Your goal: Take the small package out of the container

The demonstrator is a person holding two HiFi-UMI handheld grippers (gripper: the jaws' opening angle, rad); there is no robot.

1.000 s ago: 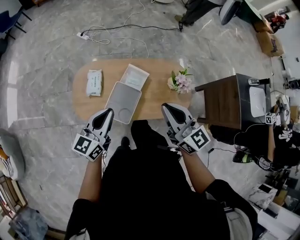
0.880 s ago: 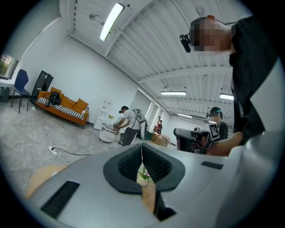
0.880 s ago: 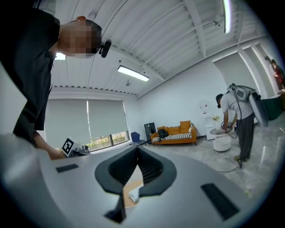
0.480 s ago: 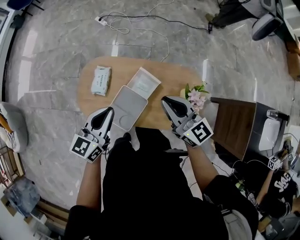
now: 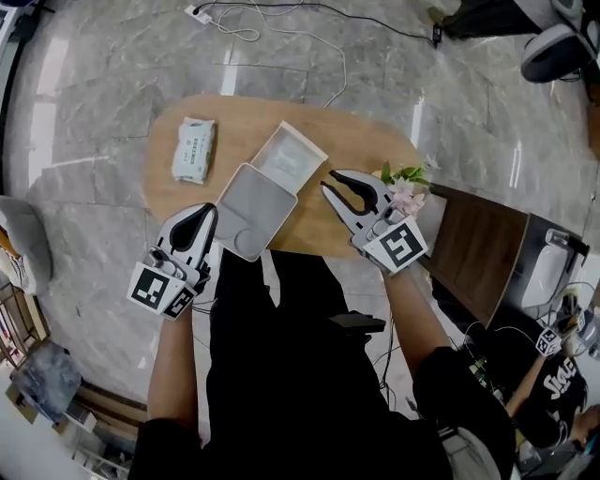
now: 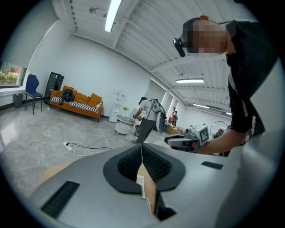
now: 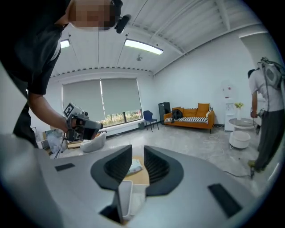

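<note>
The small package [image 5: 191, 150], a pale wipes pack, lies flat on the oval wooden table [image 5: 347, 141], left of the container. The container is an open white box [image 5: 291, 153] with its grey lid [image 5: 251, 197] lying beside it. My right gripper [image 5: 328, 180] hovers over the table's near edge, just right of the lid; its jaws are opening with nothing held. Along those jaws [image 7: 137, 158] I see the package [image 7: 133, 167] and the container's rim [image 7: 126, 196]. My left gripper [image 5: 208, 207] is shut and empty at the lid's near left corner; its pads [image 6: 141, 165] meet.
A bunch of pink flowers [image 5: 400, 186] sits at the table's right end, close to the right gripper. A dark wooden side table [image 5: 478, 258] stands to the right. A power strip with cable [image 5: 253, 23] lies on the marble floor beyond.
My right gripper's jaws have parted from shut to open, and it has moved forward over the table edge. The head view has swung, and the left gripper has slipped slightly left.
</note>
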